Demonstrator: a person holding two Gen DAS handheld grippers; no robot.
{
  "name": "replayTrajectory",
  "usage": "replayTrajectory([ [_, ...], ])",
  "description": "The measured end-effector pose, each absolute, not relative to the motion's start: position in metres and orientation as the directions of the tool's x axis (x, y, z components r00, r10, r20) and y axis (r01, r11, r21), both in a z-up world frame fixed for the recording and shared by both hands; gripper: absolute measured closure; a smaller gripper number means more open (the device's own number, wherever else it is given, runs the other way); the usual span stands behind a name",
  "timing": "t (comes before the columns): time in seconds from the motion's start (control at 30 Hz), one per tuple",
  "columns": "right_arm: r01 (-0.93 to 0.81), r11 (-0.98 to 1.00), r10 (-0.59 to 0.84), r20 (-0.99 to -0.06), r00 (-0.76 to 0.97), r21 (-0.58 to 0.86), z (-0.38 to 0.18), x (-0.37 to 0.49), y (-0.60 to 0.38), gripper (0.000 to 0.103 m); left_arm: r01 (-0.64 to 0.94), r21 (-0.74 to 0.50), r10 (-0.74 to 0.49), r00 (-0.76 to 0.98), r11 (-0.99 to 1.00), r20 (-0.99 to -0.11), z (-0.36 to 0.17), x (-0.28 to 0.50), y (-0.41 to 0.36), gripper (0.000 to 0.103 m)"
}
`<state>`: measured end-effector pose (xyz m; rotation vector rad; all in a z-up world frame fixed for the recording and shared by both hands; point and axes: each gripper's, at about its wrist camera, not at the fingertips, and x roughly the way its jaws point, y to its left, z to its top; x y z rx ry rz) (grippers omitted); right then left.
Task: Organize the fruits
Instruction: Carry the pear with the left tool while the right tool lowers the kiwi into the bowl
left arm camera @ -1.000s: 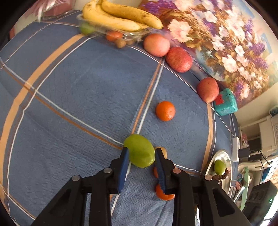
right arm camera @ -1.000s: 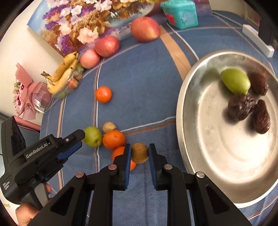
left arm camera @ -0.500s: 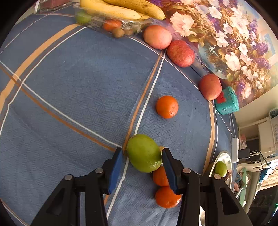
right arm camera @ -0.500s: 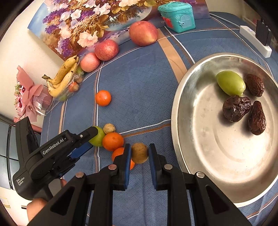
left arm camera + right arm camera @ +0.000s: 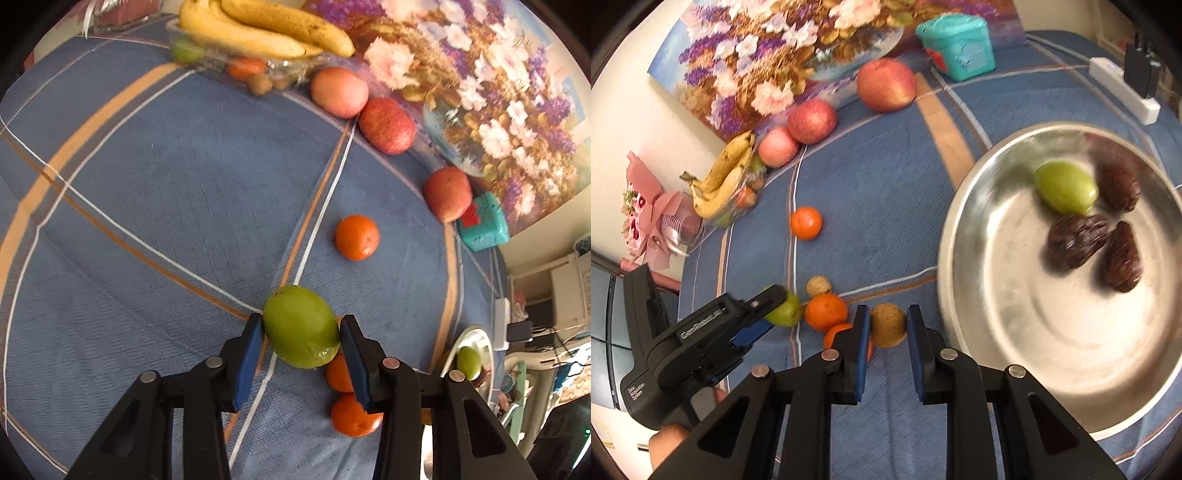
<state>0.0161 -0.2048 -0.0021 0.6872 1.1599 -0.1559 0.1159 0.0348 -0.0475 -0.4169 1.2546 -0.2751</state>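
My left gripper (image 5: 301, 332) is shut on a green fruit (image 5: 301, 326), with both blue pads against its sides; it also shows in the right wrist view (image 5: 785, 312). My right gripper (image 5: 886, 325) is shut on a small round brown fruit (image 5: 887, 325). Two oranges (image 5: 826, 311) lie between the two grippers, and a walnut (image 5: 818, 286) sits just behind them. A steel plate (image 5: 1015, 332) on the right holds another green fruit (image 5: 1065, 187) and three dark dates (image 5: 1078, 240).
A lone orange (image 5: 357, 237) lies mid-cloth. Three red apples (image 5: 386, 125) line the flower painting (image 5: 480, 74). Bananas in a clear tray (image 5: 258, 33) sit at the far edge. A teal box (image 5: 956, 42), a power strip (image 5: 1123, 88) and a pink bouquet (image 5: 653, 221) stand around.
My left gripper opened wider half a second ago and has now closed on the green fruit again. My right gripper has kept hold of the brown fruit and shifted slightly; the view is blurred.
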Motion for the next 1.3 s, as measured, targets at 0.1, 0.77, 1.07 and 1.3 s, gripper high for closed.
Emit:
replayTrajectory([
  [0.1, 0.487, 0.778, 0.179, -0.884, 0.432, 0.396, 0.007, 0.008, -0.22, 0.082, 0.001, -0.463, -0.44, 0.31, 0.886, -0.843, -0.036, 0.113, 0.032, 0.058],
  [0.77, 0.694, 0.672, -0.027, -0.928, 0.372, 0.258, 0.014, -0.045, -0.305, 0.082, 0.539, -0.418, -0.542, 0.086, 0.731, -0.836, -0.011, 0.024, -0.124, 0.057],
  [1.07, 0.681, 0.686, -0.019, -0.93, 0.368, 0.256, 0.014, -0.043, -0.301, 0.082, 0.535, -0.434, -0.546, 0.064, 0.725, -0.835, -0.015, 0.021, -0.122, 0.053],
  [1.3, 0.667, 0.702, -0.009, -0.933, 0.359, 0.249, 0.012, -0.039, -0.298, 0.082, 0.48, -0.348, -0.466, 0.151, 0.806, -0.872, -0.019, 0.035, -0.109, 0.053],
])
